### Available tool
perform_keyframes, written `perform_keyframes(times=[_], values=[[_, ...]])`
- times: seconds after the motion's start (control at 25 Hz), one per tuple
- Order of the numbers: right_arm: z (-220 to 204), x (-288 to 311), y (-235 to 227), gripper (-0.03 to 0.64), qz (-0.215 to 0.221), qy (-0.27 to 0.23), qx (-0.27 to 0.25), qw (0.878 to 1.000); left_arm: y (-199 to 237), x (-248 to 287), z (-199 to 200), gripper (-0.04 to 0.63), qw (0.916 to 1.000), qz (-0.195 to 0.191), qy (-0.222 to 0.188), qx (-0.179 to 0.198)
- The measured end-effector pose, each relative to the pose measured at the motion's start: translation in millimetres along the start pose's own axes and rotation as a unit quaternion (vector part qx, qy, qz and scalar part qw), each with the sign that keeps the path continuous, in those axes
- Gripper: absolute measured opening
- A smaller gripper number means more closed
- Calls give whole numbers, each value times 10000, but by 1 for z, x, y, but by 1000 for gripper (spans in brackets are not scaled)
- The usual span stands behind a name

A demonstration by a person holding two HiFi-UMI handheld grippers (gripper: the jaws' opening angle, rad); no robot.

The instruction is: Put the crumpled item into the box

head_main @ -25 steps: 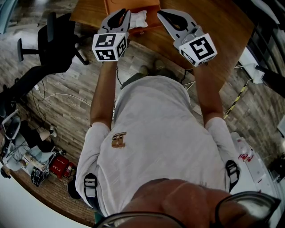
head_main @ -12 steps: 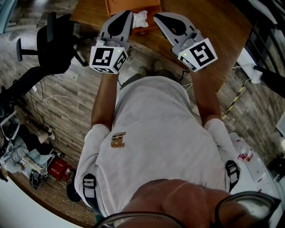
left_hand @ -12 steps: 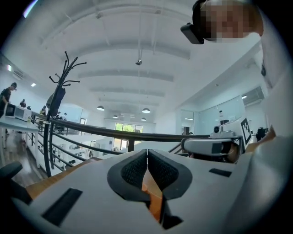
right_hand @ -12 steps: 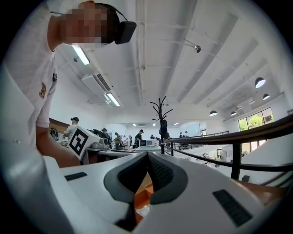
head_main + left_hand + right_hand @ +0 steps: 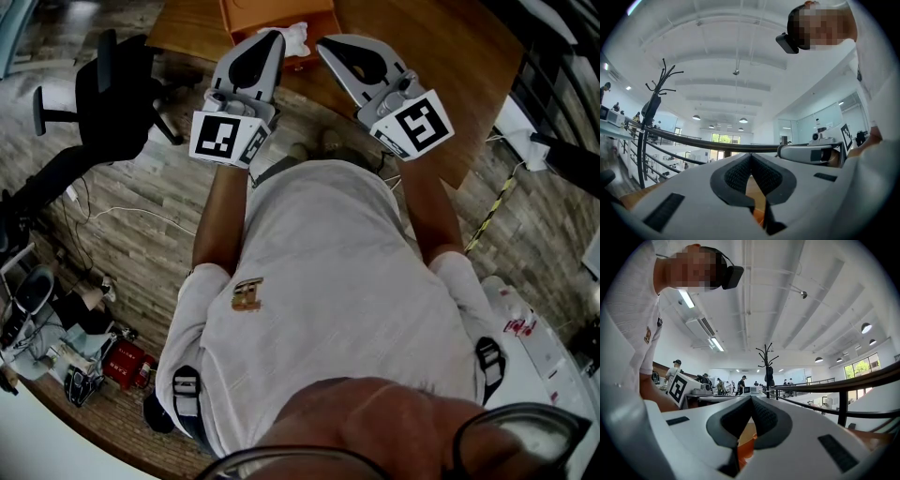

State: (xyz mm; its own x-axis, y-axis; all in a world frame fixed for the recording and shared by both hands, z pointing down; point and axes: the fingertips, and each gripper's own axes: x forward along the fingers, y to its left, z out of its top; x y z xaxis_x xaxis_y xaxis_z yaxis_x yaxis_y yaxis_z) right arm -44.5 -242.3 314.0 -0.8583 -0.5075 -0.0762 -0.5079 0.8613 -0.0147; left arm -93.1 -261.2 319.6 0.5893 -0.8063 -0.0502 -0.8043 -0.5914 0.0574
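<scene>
- Wooden worktop [image 5: 441,56] fills the top of the head view, and everything that matters sits at its near edge.
- Orange box [image 5: 253,14] is at top centre, partly under the left tongs.
- Left tongs [image 5: 272,39] are closed tip to tip on nothing. Right tongs [image 5: 324,43] are the same, pads together and empty.
- Crumpled item [image 5: 296,39], a white lump with no clear long axis, sits at the box's near rim, though I can't tell whether it's inside or just against it. It lies between the two tips, just right of the left one, so I'd say the left is nearer and must open first.
</scene>
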Motion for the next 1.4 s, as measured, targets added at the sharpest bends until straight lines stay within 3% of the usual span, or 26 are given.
perform_keyframes(times=[0.56, 1.4], values=[[3, 0, 26, 32, -95, -53, -178, 9998, -12, -19, 9, 20, 9992, -279, -289, 24], [5, 4, 38, 32, -106, -38, -258, 9996, -11, -33, 14, 20, 9990, -265, -341, 87]])
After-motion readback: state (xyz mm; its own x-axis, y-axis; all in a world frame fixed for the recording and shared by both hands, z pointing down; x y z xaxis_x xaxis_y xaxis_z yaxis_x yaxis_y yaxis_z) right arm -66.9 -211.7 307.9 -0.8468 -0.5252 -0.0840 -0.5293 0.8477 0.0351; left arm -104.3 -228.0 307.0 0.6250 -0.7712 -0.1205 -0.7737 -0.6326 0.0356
